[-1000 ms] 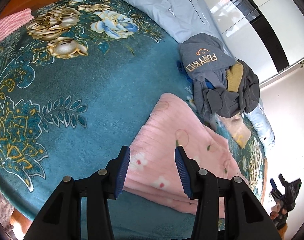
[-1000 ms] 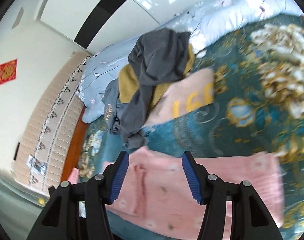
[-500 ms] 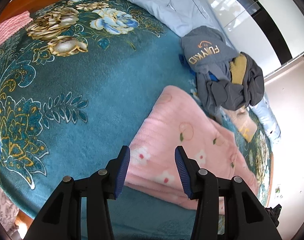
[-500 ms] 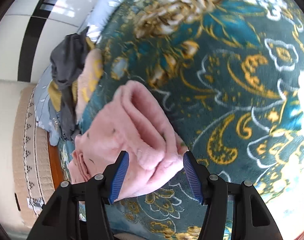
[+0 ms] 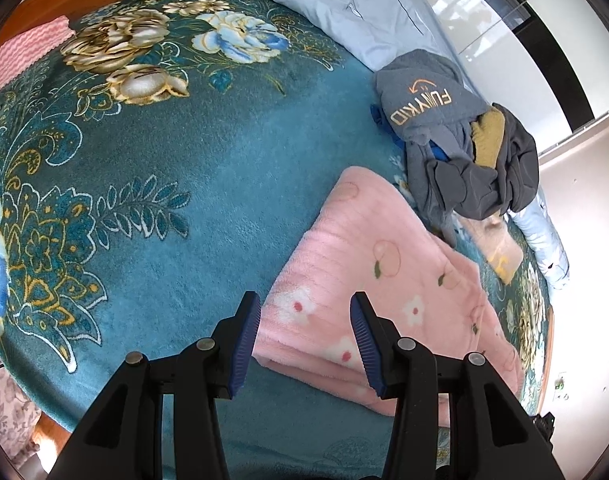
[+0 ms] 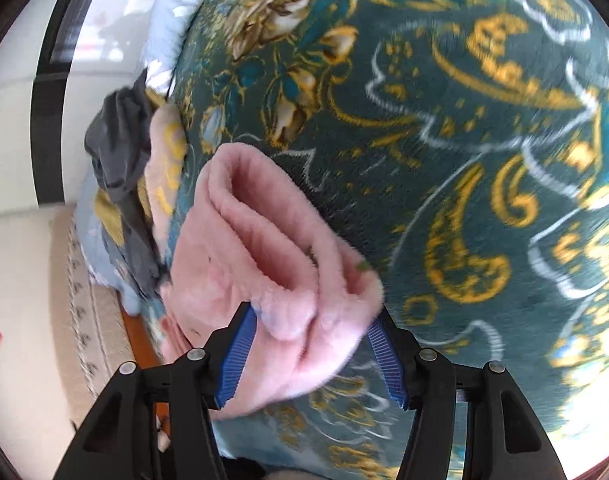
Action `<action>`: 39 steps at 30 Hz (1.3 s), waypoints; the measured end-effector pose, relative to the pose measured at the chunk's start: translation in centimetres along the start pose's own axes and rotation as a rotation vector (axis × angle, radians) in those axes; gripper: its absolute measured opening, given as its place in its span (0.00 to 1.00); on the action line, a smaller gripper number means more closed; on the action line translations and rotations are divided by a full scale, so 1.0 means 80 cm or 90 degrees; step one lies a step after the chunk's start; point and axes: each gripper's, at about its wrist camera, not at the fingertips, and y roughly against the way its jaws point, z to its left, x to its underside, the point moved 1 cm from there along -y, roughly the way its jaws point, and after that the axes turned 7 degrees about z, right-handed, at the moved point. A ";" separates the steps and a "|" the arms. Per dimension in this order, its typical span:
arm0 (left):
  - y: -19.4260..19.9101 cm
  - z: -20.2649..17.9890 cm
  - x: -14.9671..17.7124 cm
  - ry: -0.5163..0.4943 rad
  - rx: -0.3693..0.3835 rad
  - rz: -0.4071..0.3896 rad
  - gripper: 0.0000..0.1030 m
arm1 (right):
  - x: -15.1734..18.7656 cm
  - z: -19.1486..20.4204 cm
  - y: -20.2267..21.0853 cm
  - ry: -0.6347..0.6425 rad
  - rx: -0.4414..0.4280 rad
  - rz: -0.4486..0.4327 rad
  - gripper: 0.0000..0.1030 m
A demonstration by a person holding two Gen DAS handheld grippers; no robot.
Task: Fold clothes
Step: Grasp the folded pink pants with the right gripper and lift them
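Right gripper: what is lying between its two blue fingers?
The folded end of the pink fleece garment lies between the fingers of the right gripper, seen in the right wrist view; the jaws stand wide apart.

Bright daylight glares off the glossy wardrobe (image 5: 500, 20); the right wrist view is motion-blurred, both edges fisheye-bent.

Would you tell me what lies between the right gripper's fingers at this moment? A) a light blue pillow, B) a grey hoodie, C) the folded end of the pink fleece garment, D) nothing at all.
C: in the right wrist view the right gripper has its blue pads on either side of the pink fleece garment, bunched between them.
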 end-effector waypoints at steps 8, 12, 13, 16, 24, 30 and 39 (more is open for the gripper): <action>0.007 0.002 -0.001 0.005 0.002 -0.010 0.46 | 0.013 0.022 -0.024 -0.019 0.060 -0.042 0.59; 0.010 0.002 -0.001 0.005 0.004 -0.014 0.46 | 0.018 0.024 -0.017 -0.054 0.061 -0.065 0.40; 0.012 0.002 -0.001 0.004 0.005 -0.016 0.46 | 0.020 0.026 -0.015 -0.053 0.062 -0.068 0.36; 0.014 0.002 -0.002 0.007 0.007 -0.020 0.46 | 0.025 0.053 -0.007 -0.013 0.066 -0.082 0.31; 0.026 0.002 -0.002 0.006 0.008 -0.037 0.46 | 0.049 0.201 0.002 0.164 -0.034 -0.087 0.29; 0.039 0.002 -0.004 0.005 0.022 -0.055 0.46 | 0.101 0.348 -0.026 0.323 -0.113 -0.055 0.29; 0.052 0.008 -0.008 -0.001 0.004 -0.069 0.46 | 0.245 0.523 -0.168 0.572 -0.064 0.072 0.29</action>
